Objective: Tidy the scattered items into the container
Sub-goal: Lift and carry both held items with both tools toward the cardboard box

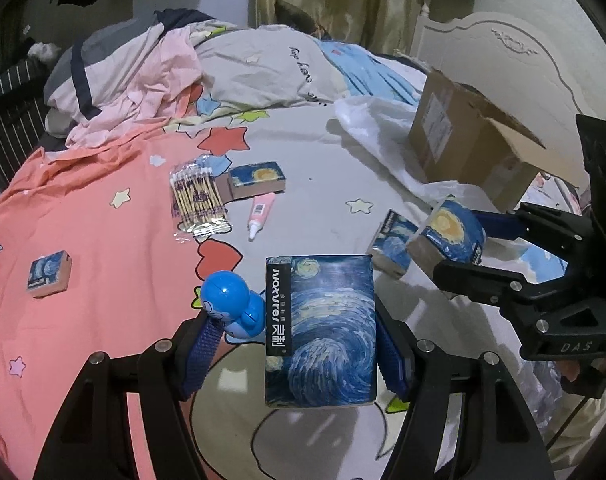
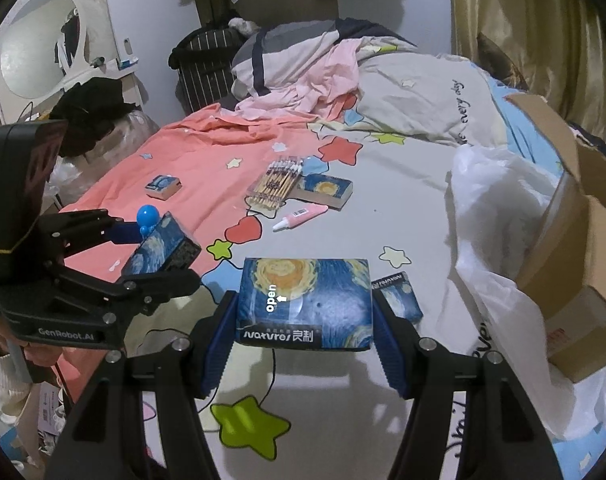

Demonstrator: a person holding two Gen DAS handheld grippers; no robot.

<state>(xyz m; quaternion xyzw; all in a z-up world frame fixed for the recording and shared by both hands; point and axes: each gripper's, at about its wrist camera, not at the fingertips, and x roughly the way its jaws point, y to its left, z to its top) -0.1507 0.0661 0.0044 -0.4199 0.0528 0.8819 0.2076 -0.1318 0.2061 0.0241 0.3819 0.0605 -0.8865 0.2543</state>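
You are gripping one Starry-Night tissue pack (image 1: 319,330) between the fingers (image 1: 201,354) of your left gripper (image 1: 295,344), and it is hanging above the bed (image 1: 311,160), well short of the cardboard box (image 1: 463,140). Your right gripper (image 2: 303,336) is clenching a second tissue pack (image 2: 305,304) of the same print, its fingers (image 2: 219,340) pressing on both ends; this pack is also sitting in the air, nearer the cardboard box than the left one is.

A third small tissue pack (image 1: 391,244) is lying on the sheet just beside the right gripper, on the side away from the cardboard box. A blue round toy (image 1: 231,304) is standing on the bed beside your left gripper, farther still from the cardboard box. Well apart from the cardboard box, a pink tube (image 1: 260,212) is lying near a flat tissue pack (image 1: 257,178), which is touching a bag of cotton swabs (image 1: 197,196). A lone small tissue pack (image 1: 49,274) is resting on the orange part of the sheet, the farthest of all from the cardboard box.

The cardboard box is standing open on a white plastic bag (image 2: 499,232) at the bed's edge. Crumpled bedding (image 1: 183,68) is piling up across the bed from the cardboard box.
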